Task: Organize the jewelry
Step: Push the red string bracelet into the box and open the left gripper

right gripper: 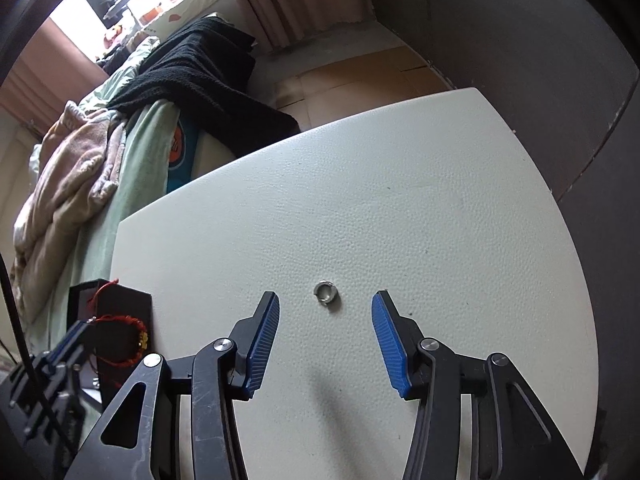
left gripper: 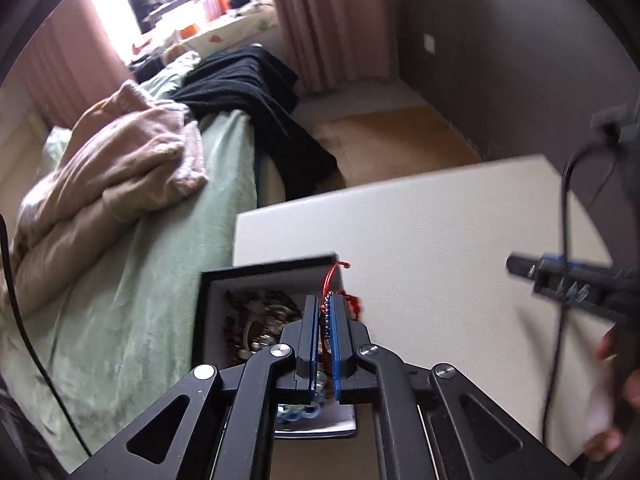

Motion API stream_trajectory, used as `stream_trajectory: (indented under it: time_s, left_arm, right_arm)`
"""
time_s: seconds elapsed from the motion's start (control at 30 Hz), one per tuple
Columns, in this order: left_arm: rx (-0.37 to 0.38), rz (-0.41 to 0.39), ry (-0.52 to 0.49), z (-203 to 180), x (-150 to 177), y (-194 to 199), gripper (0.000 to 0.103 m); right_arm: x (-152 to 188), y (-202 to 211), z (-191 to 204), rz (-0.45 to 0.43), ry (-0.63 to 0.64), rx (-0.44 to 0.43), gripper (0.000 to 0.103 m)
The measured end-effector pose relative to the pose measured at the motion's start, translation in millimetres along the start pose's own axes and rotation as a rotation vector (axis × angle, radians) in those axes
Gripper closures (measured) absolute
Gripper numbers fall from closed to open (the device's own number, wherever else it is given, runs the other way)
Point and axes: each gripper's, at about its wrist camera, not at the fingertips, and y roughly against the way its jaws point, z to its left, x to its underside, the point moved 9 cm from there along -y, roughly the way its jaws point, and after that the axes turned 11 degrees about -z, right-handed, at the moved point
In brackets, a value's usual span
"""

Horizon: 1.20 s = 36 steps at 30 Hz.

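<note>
While the left gripper [left gripper: 328,304] pinches a red cord bracelet [right gripper: 120,344] between its pressed-together blue pads above the open black jewelry box [left gripper: 264,268] at the white table's [right gripper: 360,200] left edge, a small silver ring [right gripper: 327,291] lies alone on the tabletop. The right gripper [right gripper: 325,306] hovers with jaws spread wide, the ring between its fingertips. Bare tabletop surrounds the ring; a green-sheeted bed [right gripper: 140,152] borders the table's left edge.
</note>
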Motion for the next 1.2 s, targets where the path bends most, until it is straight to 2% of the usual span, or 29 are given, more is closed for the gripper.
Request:
stream_trajectory:
  time_s: [0.07,0.17,0.27,0.33,0.4,0.43,0.57,0.67,0.8,0.87,0.9,0.93,0.97,1.0,1.03,1.07,1.2]
  left_arm:
    - [0.054,-0.003,0.082,8,-2,5,0.098]
    - [0.076,0.000,0.159,21,-2,4,0.098]
    - [0.091,-0.008,0.231,36,-4,6,0.098]
    - [0.089,-0.022,0.257,43,-6,10,0.098]
    - [0.084,-0.039,0.272,49,-8,14,0.098]
    - [0.080,-0.047,0.280,53,-9,16,0.098]
    - [0.069,-0.050,0.312,65,-7,20,0.098]
    - [0.094,-0.033,0.343,69,-3,18,0.098]
    - [0.105,-0.020,0.383,75,0,17,0.098]
    - [0.124,-0.009,0.411,78,2,16,0.097]
    - [0.132,-0.003,0.418,79,3,15,0.091]
    - [0.143,0.006,0.431,80,4,14,0.074]
    - [0.150,0.009,0.442,82,5,14,0.063]
    - [0.151,0.002,0.453,84,5,15,0.043]
    - [0.147,-0.013,0.463,87,4,17,0.038]
    - [0.141,-0.027,0.468,91,2,20,0.038]
    - [0.134,-0.032,0.487,99,0,20,0.038]
  right_arm:
    - [0,-2,3,-0.002,0.023,0.011,0.058]
    - [3,-7,6,0.002,0.055,0.032,0.062]
    - [4,-10,7,-0.004,0.090,0.062,0.075]
    - [3,-11,6,-0.008,0.108,0.083,0.091]
    - [3,-10,3,-0.009,0.105,0.087,0.095]
    - [3,-9,2,-0.008,0.100,0.079,0.100]
    - [6,-2,-5,0.008,0.014,0.000,0.101]
    - [5,8,-7,-0.002,-0.027,-0.039,0.101]
    - [1,21,-5,-0.030,-0.056,-0.074,0.101]
    - [-1,24,-4,-0.047,-0.050,-0.057,0.101]
    - [-3,24,-5,-0.053,-0.042,-0.030,0.101]
    - [-3,21,-5,-0.045,-0.031,-0.007,0.098]
    - [-2,17,-4,-0.025,-0.017,0.006,0.095]
    - [-2,13,-1,-0.018,-0.005,0.006,0.087]
    - [-3,11,1,-0.021,0.002,0.001,0.080]
    - [-3,9,3,-0.030,0.012,0.004,0.078]
    - [-1,-1,5,-0.018,0.039,0.036,0.077]
